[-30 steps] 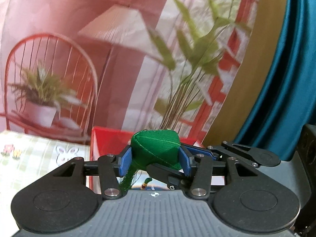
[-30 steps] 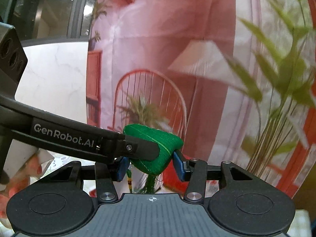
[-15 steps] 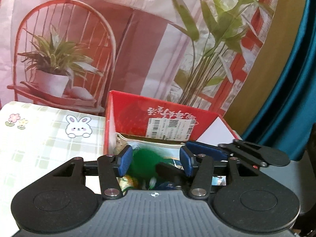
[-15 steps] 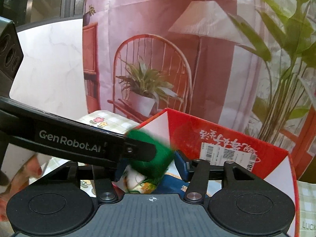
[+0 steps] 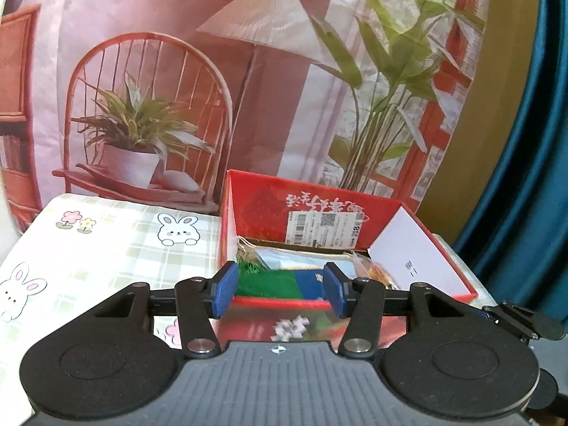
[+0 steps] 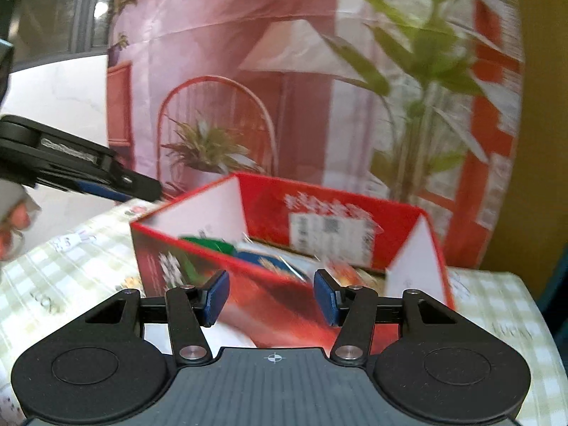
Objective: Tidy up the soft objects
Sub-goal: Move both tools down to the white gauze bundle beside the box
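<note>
The green stuffed fabric pouch point(image 5: 264, 284) lies inside the open red cardboard box point(image 5: 319, 209), against its near wall, beside a blue packet point(image 5: 309, 278); judged deposited for storage. Left tongs point(image 5: 280, 293) and right tongs point(image 6: 271, 296) hang released and empty before the box, above the checked-cloth counter point(image 5: 106, 248).

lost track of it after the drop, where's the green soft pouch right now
The green pouch lies inside the red box, at its front left corner beside a blue item, seen between the open left gripper fingers; neither gripper holds it.
</note>
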### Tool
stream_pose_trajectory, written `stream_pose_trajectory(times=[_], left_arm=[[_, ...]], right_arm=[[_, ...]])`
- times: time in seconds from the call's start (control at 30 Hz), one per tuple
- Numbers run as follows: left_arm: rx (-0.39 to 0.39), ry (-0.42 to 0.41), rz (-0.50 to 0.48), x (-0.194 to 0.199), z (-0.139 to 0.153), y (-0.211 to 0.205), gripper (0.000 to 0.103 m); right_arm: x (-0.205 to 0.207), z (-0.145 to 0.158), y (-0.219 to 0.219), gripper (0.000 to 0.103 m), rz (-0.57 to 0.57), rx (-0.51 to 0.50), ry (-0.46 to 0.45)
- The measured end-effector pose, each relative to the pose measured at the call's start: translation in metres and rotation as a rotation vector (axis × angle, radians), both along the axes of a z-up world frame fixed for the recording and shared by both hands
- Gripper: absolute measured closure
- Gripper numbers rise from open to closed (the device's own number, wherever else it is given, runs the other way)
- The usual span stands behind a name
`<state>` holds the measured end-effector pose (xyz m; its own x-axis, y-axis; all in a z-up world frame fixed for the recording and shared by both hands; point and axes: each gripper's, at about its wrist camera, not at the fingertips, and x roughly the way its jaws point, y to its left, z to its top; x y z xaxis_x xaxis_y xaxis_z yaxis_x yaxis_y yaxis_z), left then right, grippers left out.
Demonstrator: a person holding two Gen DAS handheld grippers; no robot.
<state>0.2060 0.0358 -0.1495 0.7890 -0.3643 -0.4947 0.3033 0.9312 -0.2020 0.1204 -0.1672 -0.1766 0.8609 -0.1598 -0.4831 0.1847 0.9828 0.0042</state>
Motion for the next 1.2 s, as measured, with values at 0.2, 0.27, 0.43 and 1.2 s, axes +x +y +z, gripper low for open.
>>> stream_pose_trajectory(times=[0.2, 0.27, 0.43, 1.2], left_arm=[[0.029, 0.013, -0.016, -0.023, -0.009, -0.015, 0.048], [0.035, 0.031, -0.025, -0.026, -0.015, -0.018, 0.048], [0.033, 0.096, -0.037, -0.026, -0.034, -0.027, 0.044], [0.046, 0.224, -0.057, -0.020, -0.096, -0.048, 0.049]], right_arm=[[-0.030, -0.021, -0.009, 0.053, -0.057, 0.038, 0.022], [-0.037, -0.029, -0.010, 0.053, -0.064, 0.037, 0.035], [-0.049, -0.047, -0.012, 0.052, -0.090, 0.048, 0.066], [-0.047, -0.079, -0.037, 0.039, -0.130, 0.147, 0.078]])
